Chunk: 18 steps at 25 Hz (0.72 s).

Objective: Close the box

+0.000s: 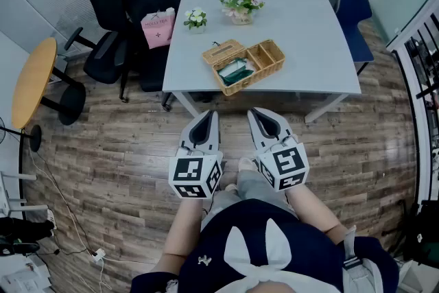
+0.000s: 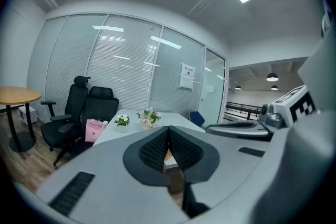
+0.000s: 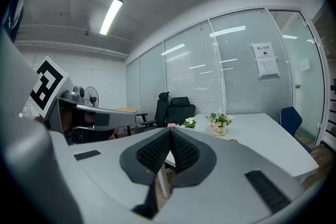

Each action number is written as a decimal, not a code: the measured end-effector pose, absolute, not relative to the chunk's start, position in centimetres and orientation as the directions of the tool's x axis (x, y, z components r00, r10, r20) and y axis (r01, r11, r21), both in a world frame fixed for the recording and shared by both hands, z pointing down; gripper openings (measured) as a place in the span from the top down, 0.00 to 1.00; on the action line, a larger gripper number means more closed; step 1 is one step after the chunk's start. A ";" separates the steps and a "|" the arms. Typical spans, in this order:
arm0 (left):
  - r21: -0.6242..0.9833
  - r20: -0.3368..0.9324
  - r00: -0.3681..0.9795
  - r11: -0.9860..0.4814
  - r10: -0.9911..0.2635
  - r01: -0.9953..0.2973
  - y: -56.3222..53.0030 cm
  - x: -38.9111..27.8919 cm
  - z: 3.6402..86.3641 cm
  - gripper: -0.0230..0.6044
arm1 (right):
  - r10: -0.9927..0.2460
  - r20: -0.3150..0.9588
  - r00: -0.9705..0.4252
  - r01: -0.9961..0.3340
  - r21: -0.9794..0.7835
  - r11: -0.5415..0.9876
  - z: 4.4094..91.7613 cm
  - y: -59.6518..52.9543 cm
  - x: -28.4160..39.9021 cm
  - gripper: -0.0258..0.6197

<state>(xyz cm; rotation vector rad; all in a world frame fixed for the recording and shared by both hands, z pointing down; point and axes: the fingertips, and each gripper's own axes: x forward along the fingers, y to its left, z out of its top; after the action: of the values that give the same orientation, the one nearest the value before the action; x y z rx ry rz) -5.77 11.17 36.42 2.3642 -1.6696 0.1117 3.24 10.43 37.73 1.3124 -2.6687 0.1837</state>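
Box open on table, pink bag lettering unreadable; left gripper, right gripper both closed, empty.

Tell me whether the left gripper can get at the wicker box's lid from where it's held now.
Probably not without stepping closer: the left gripper, shut, hangs over the floor short of the table, and the lid lies further in. Nothing stands between them, so the way looks free.
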 end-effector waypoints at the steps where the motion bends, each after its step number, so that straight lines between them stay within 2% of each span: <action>1: 0.154 0.205 0.344 -0.316 -0.917 -0.936 10.9 -5.8 36.5 0.93 | -0.775 0.198 -0.600 -0.794 -0.034 0.607 37.7 10.1 3.2 0.96; 14: 0.167 0.246 0.325 -0.290 -0.913 -0.942 5.1 -6.7 37.7 0.93 | -0.761 0.206 -0.615 -0.781 -0.026 0.624 38.3 4.9 2.4 0.96; 18: 0.227 0.243 0.348 -0.295 -0.906 -0.928 2.7 -7.0 37.9 0.92 | -0.752 0.204 -0.626 -0.772 -0.029 0.635 38.5 2.9 2.1 0.96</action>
<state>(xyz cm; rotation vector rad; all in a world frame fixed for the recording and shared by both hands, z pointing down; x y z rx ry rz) -7.04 2.69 37.88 2.2906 -1.6240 0.0964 2.15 2.91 38.46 1.2618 -2.6811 0.1691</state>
